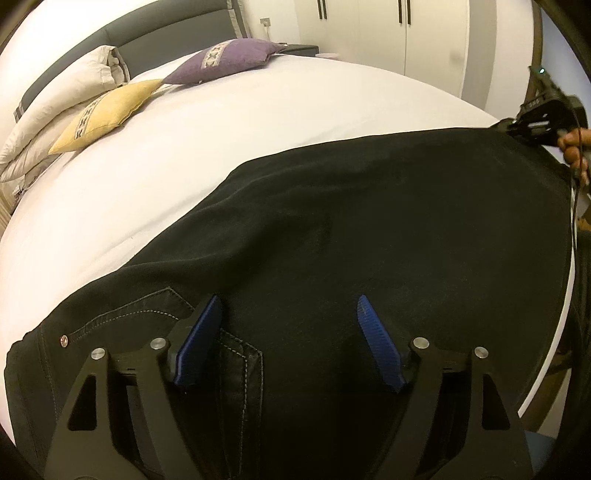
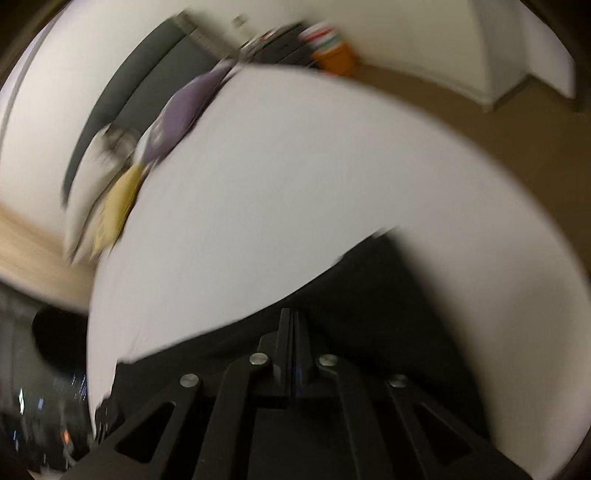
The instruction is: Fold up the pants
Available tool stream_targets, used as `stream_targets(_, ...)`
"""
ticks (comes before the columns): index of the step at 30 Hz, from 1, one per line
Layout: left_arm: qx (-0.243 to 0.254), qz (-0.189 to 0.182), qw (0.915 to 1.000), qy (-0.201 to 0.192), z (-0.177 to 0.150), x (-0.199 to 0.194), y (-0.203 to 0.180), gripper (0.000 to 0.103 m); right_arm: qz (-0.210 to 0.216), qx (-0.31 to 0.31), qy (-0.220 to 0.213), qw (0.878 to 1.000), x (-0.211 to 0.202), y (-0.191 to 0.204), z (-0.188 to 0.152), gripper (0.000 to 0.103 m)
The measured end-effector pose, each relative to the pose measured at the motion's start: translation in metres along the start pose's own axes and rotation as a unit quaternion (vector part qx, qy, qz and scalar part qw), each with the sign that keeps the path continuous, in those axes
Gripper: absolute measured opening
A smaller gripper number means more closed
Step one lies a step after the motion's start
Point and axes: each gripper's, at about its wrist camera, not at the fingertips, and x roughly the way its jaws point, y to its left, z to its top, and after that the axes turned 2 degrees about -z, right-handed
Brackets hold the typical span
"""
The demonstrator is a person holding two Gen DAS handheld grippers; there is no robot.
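Note:
Black pants (image 1: 369,221) lie spread across the near part of a white bed (image 1: 258,110). Their waist, with a stitched pocket and a rivet (image 1: 64,340), is under my left gripper (image 1: 289,299). That gripper is open, its blue pads wide apart just above the cloth and holding nothing. At the far right corner of the pants a hand (image 1: 574,147) holds my right gripper (image 1: 511,127). In the blurred right wrist view the right gripper (image 2: 293,314) has its jaws pressed together over the pants (image 2: 369,295), which run up to its tips.
A purple cushion (image 1: 225,61), a yellow cushion (image 1: 103,114) and a white pillow (image 1: 62,99) lie at the dark headboard. White wardrobe doors (image 1: 406,29) stand behind the bed. An orange container (image 2: 334,59) sits on the floor past the bed's far edge.

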Motion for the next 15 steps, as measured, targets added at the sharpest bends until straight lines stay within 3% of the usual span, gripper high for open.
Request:
stream_targets(2, 0.000, 0.003, 1.0000, -0.001, 0.003, 0.000, -0.004, 0.076, 0.048, -0.023, 0.015, 0.998, -0.011, 0.015, -0.004, 0.006)
stream_targets(4, -0.005, 0.003, 1.0000, -0.001, 0.002, 0.000, -0.003, 0.076, 0.078, -0.068, 0.047, 0.994, -0.010, 0.039, -0.022, 0.025)
stream_targets(6, -0.008, 0.004, 1.0000, 0.002, 0.013, 0.008, 0.001, 0.076, 0.096, -0.097, 0.081, 0.987, 0.006, 0.052, -0.036, 0.036)
stream_targets(8, -0.012, 0.005, 0.9999, 0.006, 0.015, 0.008, 0.002, 0.076, 0.084, -0.095, 0.098, 0.987, 0.026, 0.040, -0.037, 0.029)
stream_targets(9, -0.013, 0.006, 0.9999, 0.008, 0.016, 0.006, 0.001, 0.076, 0.082, -0.071, 0.089, 0.990, 0.033, 0.021, -0.027, 0.002)
stream_targets(11, -0.017, 0.011, 0.9997, 0.016, 0.017, 0.002, -0.001, 0.076, 0.084, -0.010, 0.053, 0.995, 0.029, -0.019, -0.009, 0.000)
stream_targets(13, -0.023, 0.025, 0.9991, 0.025, 0.018, -0.002, -0.002, 0.076, 0.035, 0.029, -0.007, 0.999, 0.011, -0.044, 0.011, 0.000)
stream_targets(15, -0.038, 0.035, 0.9982, 0.032, 0.019, -0.006, -0.003, 0.076, 0.013, 0.038, -0.031, 0.999, -0.011, -0.045, 0.013, 0.004)
